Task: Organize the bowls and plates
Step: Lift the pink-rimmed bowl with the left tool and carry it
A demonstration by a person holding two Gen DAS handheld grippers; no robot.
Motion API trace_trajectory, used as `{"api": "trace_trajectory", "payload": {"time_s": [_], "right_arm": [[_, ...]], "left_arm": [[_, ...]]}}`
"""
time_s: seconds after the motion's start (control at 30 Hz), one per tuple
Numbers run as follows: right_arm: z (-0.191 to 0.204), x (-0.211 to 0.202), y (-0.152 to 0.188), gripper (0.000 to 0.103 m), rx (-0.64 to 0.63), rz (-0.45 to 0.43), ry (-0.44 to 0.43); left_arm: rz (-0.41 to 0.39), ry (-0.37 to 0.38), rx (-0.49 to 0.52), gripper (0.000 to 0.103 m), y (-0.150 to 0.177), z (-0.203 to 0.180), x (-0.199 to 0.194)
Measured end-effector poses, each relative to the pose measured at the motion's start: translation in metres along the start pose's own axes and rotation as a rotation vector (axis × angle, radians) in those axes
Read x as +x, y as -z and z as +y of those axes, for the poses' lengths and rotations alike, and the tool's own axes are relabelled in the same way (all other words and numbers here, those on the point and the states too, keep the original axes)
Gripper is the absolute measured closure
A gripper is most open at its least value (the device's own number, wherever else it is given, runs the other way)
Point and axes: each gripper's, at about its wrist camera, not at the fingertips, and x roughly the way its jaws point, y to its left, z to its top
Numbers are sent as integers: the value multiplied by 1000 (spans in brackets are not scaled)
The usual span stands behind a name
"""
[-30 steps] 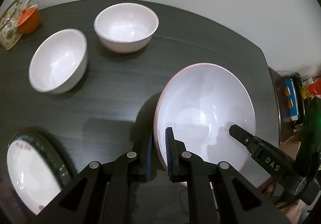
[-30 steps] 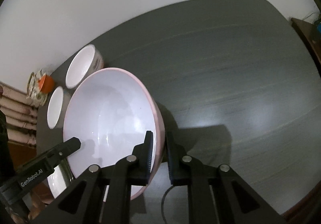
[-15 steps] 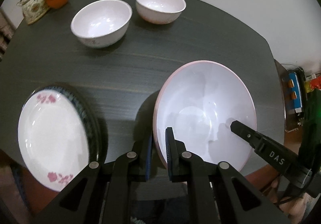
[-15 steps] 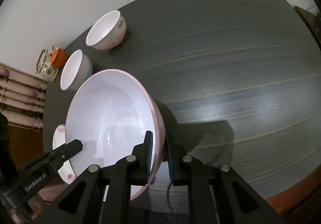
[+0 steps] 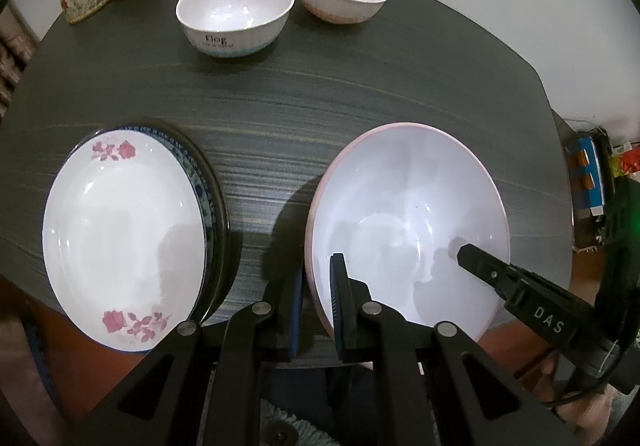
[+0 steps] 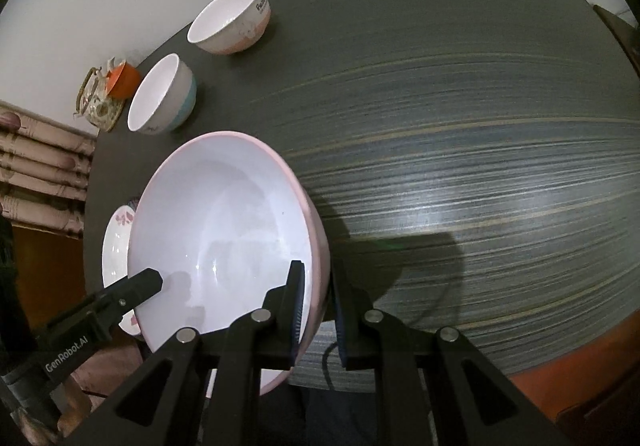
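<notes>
Both tongs, left (image 5: 318,298) and right (image 6: 318,306), clamp opposite rims of the pink bowl (image 5: 404,214); plates (image 5: 120,242) lie left, 2 bowls beyond.

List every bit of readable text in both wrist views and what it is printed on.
"DAS": on the right gripper arm, left wrist view.
"GenRobot.AI": on the left gripper arm, right wrist view.
"Dog": roughly, on the blue-banded bowl; the smaller line beneath is too blurred.
Pink-banded bowl: dark lettering near the rim, too blurred to read.
Large pink bowl, flowered plate: no text.
</notes>
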Motion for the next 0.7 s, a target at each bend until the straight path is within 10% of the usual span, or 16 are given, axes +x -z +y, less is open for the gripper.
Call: {"api": "trace_trajectory", "payload": {"time_s": [0.7], "right_arm": [[2,14,5,88,-14,8,12]], "left_arm": [[9,-4,6,93,8,4,16]]}}
